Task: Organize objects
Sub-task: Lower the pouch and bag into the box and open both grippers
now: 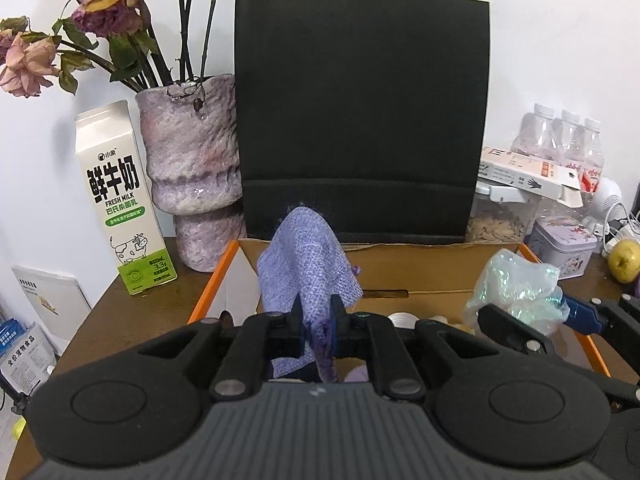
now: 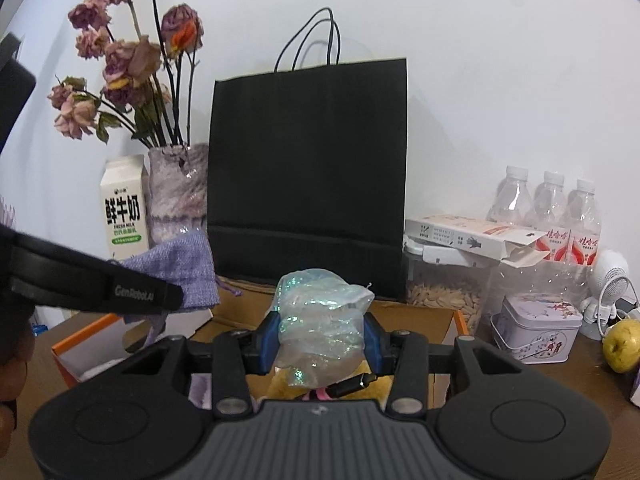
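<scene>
The black paper bag (image 1: 362, 116) loses its handle tops to the upper edge of the left wrist view and hides the wall behind it, while the open box (image 1: 400, 268) sits half-hidden below the claw bodies.

brown table (image 1: 132, 316) bears milk carton (image 1: 122, 196), vase (image 1: 192, 172), box (image 1: 420, 276).

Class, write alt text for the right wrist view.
The right gripper pinches a crumpled shiny plastic bag over an open cardboard box. Behind stand a black paper bag, a vase of dried roses and a milk carton.
</scene>
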